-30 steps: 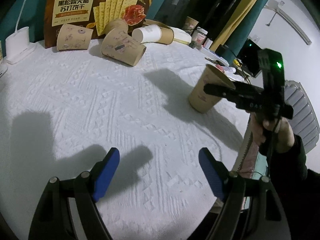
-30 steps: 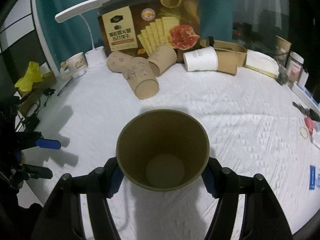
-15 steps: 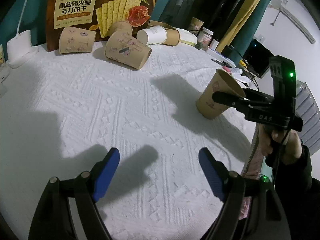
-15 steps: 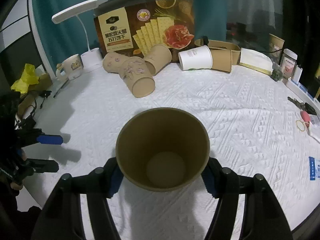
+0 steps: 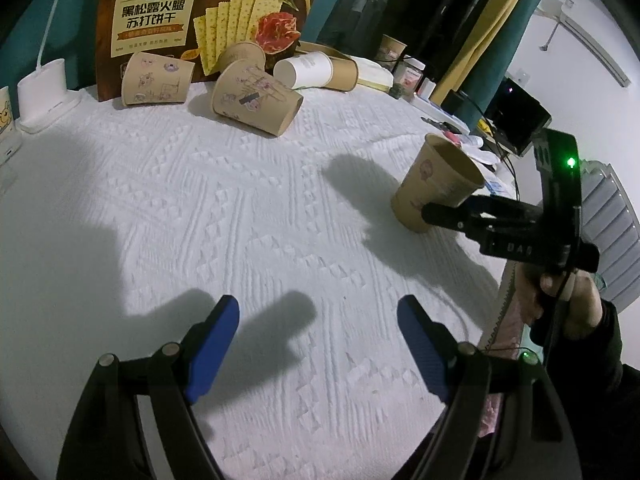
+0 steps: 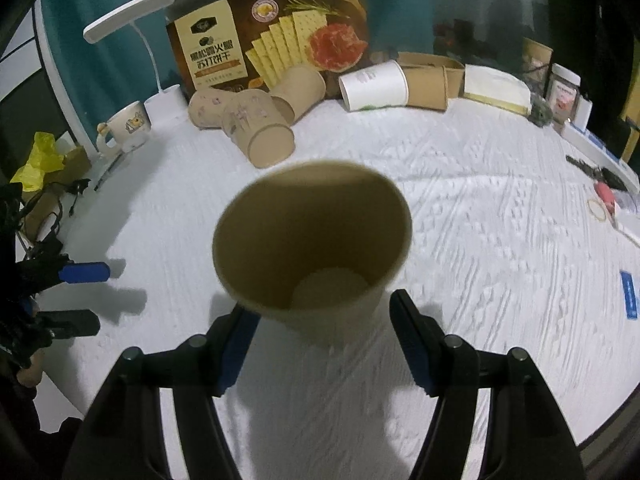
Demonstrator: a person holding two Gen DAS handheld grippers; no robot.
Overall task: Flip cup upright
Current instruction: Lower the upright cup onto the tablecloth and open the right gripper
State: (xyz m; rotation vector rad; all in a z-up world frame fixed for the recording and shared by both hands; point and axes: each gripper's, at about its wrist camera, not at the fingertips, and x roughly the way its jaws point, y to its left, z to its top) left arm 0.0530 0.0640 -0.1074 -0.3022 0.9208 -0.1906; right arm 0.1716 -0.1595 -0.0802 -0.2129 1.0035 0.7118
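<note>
A brown paper cup (image 6: 312,240) stands upright on the white textured cloth (image 6: 480,240), mouth up, just ahead of my right gripper (image 6: 322,320). The right gripper is open, its blue pads drawn back on either side of the cup's base, apart from it. In the left wrist view the same cup (image 5: 436,188) stands at the right with the right gripper (image 5: 460,216) close to its base. My left gripper (image 5: 318,344) is open and empty above the cloth near the front edge.
Several paper cups lie on their sides at the back: a decorated one (image 5: 256,98), another (image 5: 156,80) and a white one (image 5: 308,70), before a cracker box (image 5: 208,12). A mug (image 6: 128,128), lamp base (image 5: 44,92) and small items (image 6: 604,192) lie around the edges.
My right gripper has opened and drawn back from the cup, which now stands free on the cloth. The left gripper has stayed open and drifted a little.
</note>
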